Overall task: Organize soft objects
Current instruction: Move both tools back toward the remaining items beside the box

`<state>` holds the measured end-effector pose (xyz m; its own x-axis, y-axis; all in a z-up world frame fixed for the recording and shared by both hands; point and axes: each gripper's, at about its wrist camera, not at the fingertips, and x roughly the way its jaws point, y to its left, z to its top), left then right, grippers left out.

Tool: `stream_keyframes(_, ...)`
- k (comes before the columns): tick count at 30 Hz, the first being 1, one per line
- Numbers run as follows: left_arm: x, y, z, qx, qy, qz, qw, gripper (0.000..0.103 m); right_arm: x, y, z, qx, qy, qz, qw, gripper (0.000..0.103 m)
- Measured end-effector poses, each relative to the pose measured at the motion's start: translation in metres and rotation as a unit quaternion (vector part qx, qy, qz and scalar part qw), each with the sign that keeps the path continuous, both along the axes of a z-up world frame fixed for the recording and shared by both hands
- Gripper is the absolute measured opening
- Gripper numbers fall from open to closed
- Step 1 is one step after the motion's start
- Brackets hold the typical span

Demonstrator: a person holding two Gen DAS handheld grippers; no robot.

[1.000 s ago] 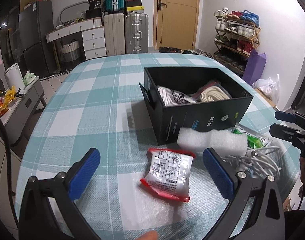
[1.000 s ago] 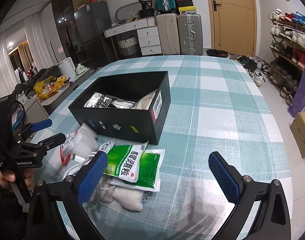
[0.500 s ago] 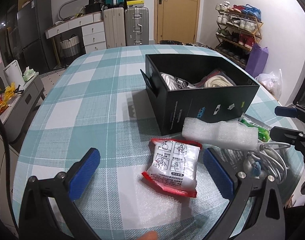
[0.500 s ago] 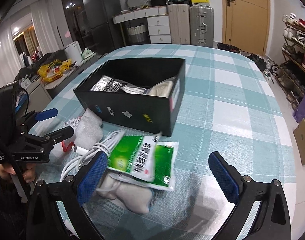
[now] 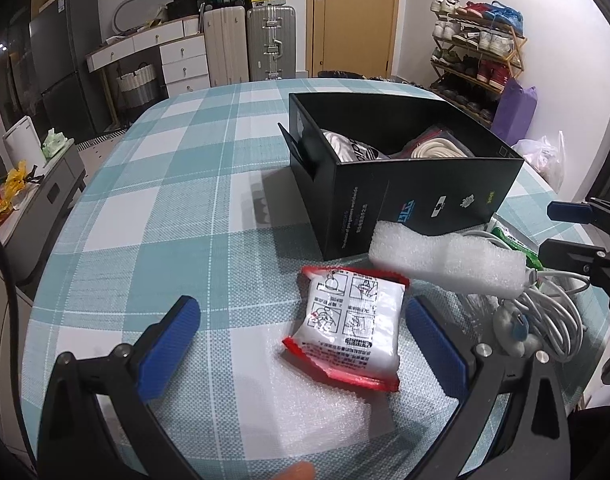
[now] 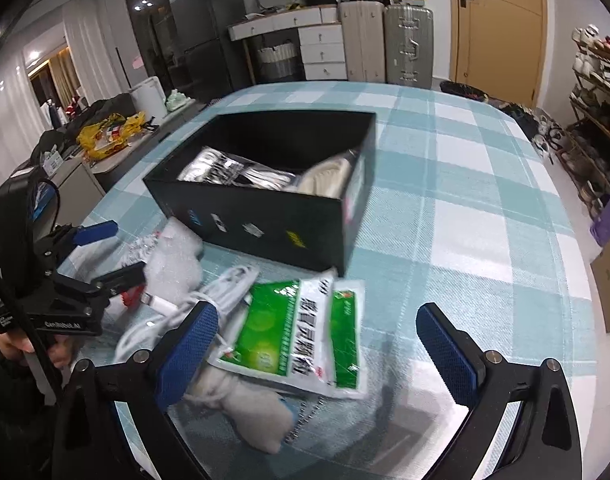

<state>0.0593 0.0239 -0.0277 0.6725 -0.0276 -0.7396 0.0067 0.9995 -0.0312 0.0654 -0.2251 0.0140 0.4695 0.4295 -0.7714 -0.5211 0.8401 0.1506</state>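
Note:
A black open box [image 5: 421, 204] [image 6: 265, 224] sits on the checked tablecloth and holds soft white and silver items. In front of it lie a red-edged white packet [image 5: 351, 322], a white foam piece [image 5: 445, 258] [image 6: 173, 260], a white cable bundle [image 5: 545, 320] [image 6: 221, 288], a green-and-white packet [image 6: 301, 336] and a grey cloth [image 6: 249, 408]. My left gripper [image 5: 301, 348] is open and empty, its fingers either side of the red-edged packet. My right gripper [image 6: 317, 352] is open and empty, low over the green packet.
A clear sheet of wrap [image 5: 305, 400] lies on the cloth under the red-edged packet. Suitcases [image 5: 249, 44] and drawers stand at the back, a shoe rack [image 5: 477, 60] at the right, a side cabinet [image 5: 33, 196] at the left of the table.
Both grippers have moved forward and lower toward the items. The red-edged packet and the green packet now sit larger and closer between the fingers. Both stay open.

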Motion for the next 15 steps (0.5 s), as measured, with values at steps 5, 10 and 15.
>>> stream_keyframes(5,0.0014,0.0005,-0.0013,-0.001,0.002,0.0,1.0,0.103,0.0014,-0.0023,-0.0047,-0.01,0.004,0.001,1.0,0.097)
stream_keyframes(10,0.0014,0.0011,-0.0019,-0.002,0.004,0.0,1.0,0.103,0.0004,0.0039,-0.0075,-0.009,0.009,0.017,1.0,0.087)
stream_keyframes(15,0.0014,0.0011,-0.0021,-0.003,0.004,-0.001,1.0,0.103,0.0008,0.0065,-0.01,-0.002,0.024,0.029,0.999,0.078)
